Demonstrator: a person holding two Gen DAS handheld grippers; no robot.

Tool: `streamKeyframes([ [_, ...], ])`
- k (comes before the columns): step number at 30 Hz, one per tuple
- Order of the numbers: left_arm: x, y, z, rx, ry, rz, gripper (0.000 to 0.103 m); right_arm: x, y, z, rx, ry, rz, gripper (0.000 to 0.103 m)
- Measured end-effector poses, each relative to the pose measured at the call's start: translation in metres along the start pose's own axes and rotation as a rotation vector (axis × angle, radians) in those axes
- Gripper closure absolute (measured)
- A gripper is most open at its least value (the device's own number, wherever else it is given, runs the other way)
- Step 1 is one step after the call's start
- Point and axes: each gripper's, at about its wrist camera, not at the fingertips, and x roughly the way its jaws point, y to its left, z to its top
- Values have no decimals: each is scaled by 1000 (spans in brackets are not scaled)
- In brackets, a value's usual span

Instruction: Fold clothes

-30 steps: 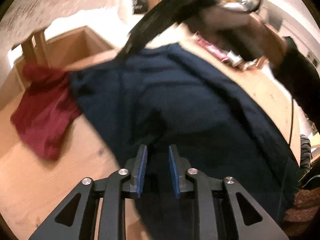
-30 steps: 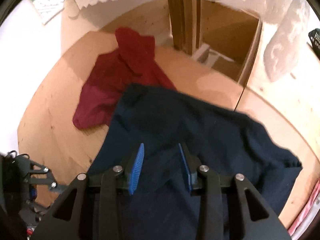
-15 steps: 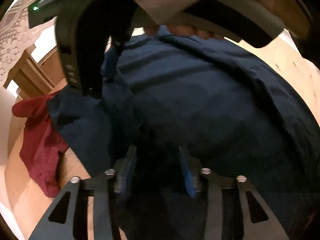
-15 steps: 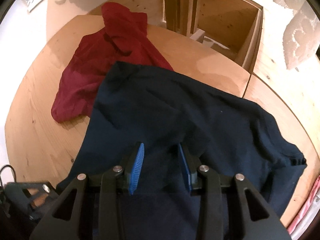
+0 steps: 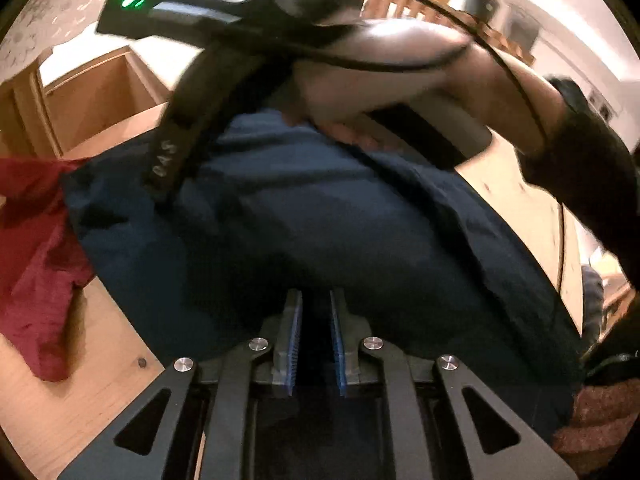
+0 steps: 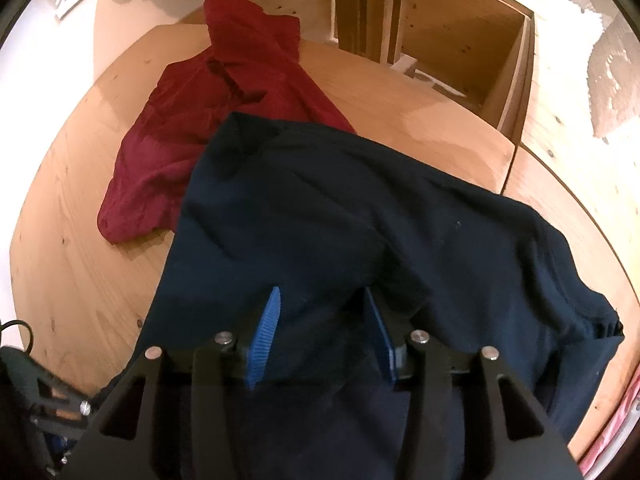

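**Over the navy garment, one pair of jaws narrowing, the other spreading**

Nearest the left wrist camera, the left gripper [image 5: 316,312] points down at the navy garment [image 5: 340,232], its blue pads [image 5: 295,336] close together and closing. Dark cloth fills the narrow slot between them, but the picture does not settle whether the pads press on a fold or merely stand above it.

Close under the right wrist camera, the right gripper [image 6: 320,312] hangs over the same navy garment [image 6: 360,220]. Its jaws are opening, with a wide gap between the pads [image 6: 266,328]. Cloth lies between and beneath them, and a fold drapes over the right-hand finger, yet the pads do not squeeze it.

Further out, the navy garment spreads rumpled across the wooden table [image 6: 72,248], one end reaching toward the table's right edge in the right wrist view. Its far left corner overlaps a red garment [image 6: 208,112], which lies crumpled on the table beyond it.

Above the navy cloth in the left wrist view, the person's right hand [image 5: 360,136] grips the handle of the right gripper, a green light [image 5: 132,0] glowing on its body and a dark sleeve [image 5: 580,168] behind.

Farthest off stands an open wooden cabinet [image 6: 460,40] past the table's edge.
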Motion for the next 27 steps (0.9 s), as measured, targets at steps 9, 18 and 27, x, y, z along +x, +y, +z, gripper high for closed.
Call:
streamKeyframes([
  [9,-94,-39,-77,-123,-1,243,50,-42,12,-37,-10,-120,5,59],
  [18,-155,-145,-213,-334,-52,276,49,-76,80,-182,-153,-54,120,59],
  [27,-103,-173,-237,-398,-24,317,49,-61,96,-242,-174,-30,-46,58],
])
